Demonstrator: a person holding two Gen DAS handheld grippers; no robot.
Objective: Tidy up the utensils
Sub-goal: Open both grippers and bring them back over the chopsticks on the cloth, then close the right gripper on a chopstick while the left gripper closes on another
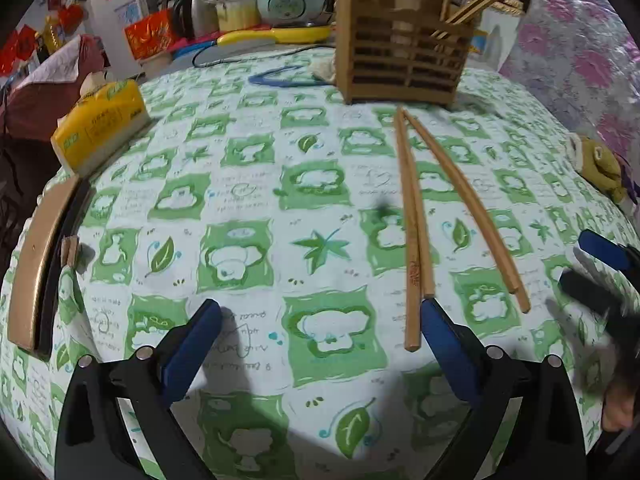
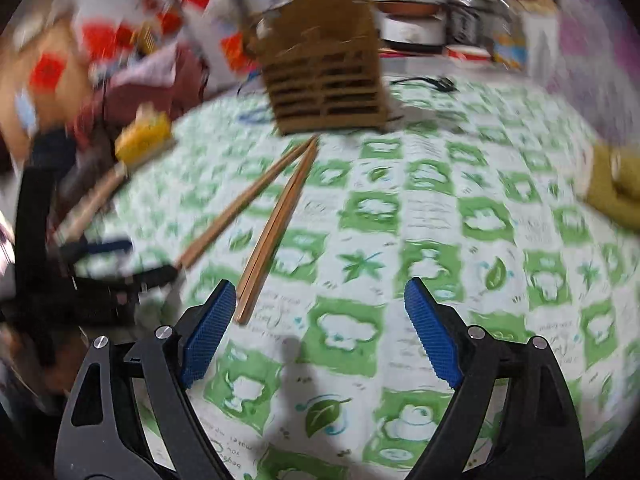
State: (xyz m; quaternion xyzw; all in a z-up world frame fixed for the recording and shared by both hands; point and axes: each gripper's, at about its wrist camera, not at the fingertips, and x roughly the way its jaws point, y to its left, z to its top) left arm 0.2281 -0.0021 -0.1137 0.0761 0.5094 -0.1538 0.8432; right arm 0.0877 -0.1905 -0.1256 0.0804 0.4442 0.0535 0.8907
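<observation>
Both grippers, left (image 1: 320, 340) and right (image 2: 320, 328), wide apart, nothing grasped. Long brown wooden chopsticks (image 1: 412, 216) loose on tablecloth; off-centre pinch probably rolls one away from slatted wooden holder (image 1: 404, 60).

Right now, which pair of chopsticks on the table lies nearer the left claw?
The straighter pair, ending beside the left claw; the slanting pair lies further right.

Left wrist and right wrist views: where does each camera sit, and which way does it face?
Left wrist view: sits on the left hand-held gripper, open, facing down over the tablecloth toward the wooden holder; its own two fingers show.
Right wrist view: sits on the right hand-held gripper, open, facing the same way, blurred; its own fingers show.
Shared: chopsticks, holder, tissue pack; each view shows the other gripper.
</observation>
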